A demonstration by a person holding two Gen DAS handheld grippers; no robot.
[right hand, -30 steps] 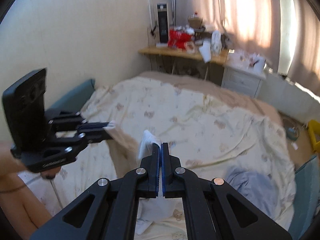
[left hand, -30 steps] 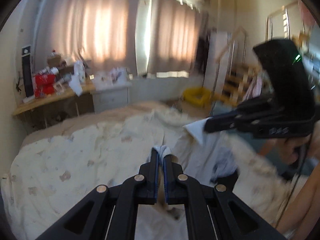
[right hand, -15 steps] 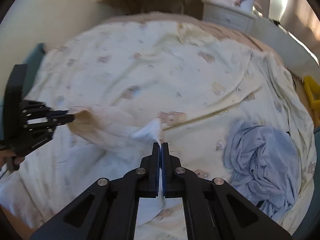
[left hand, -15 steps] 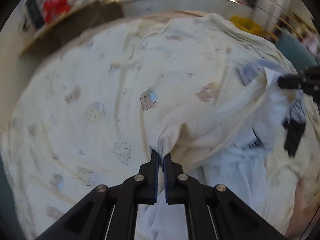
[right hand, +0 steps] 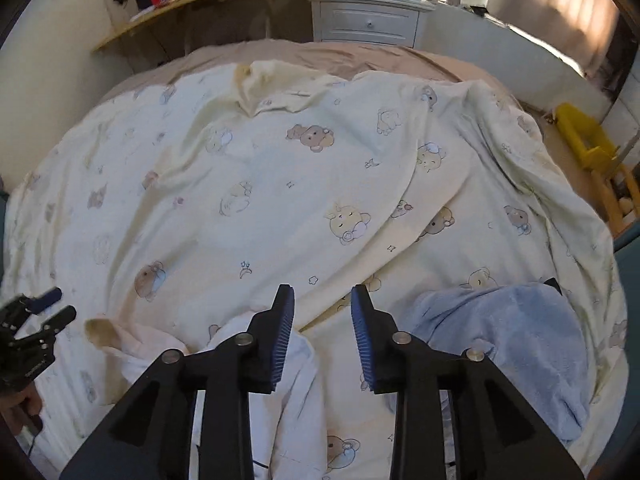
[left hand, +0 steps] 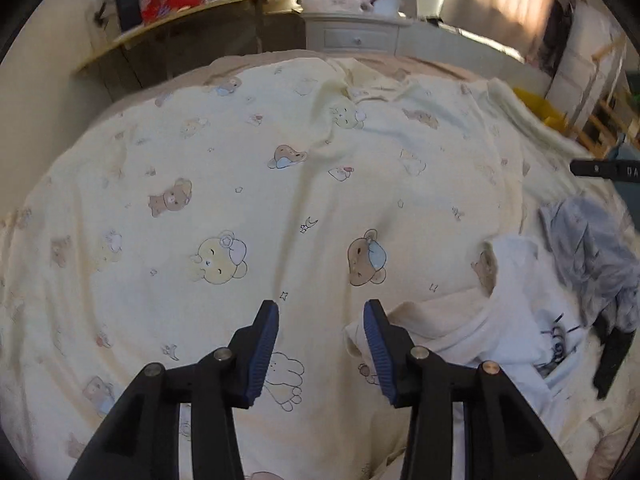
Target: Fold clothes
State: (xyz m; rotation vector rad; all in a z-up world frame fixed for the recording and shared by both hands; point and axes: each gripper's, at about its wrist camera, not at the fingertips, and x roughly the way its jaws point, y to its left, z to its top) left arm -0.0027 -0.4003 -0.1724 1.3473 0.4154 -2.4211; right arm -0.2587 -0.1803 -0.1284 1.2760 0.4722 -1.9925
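Hovering over the bed [left hand: 120,248], the left gripper [left hand: 322,310] has its jaws opening, with only the bear-print quilt [left hand: 240,184] showing in the gap between its blue pads [left hand: 264,344]. The white garment [left hand: 516,320] lies crumpled on the quilt just to the right of that gripper, one cream-edged corner right beside the right-hand pad — whether it touches I cannot tell. Beyond the white garment, further right, a grey-blue garment [left hand: 592,256] sits in a loose heap, with the tip of the right gripper [left hand: 600,169] above it at the picture's edge.

In the right wrist view the right gripper [right hand: 323,294] is also opening, nothing caught between its pads. The white garment [right hand: 296,364] lies under and beside its left finger, stretching off to the left toward the left gripper [right hand: 44,312], which is seen spread apart. The grey-blue garment [right hand: 520,344] lies just right of the right gripper. Past the quilt's far edge stand a cluttered wooden table [right hand: 208,4] and a white nightstand [right hand: 368,20].
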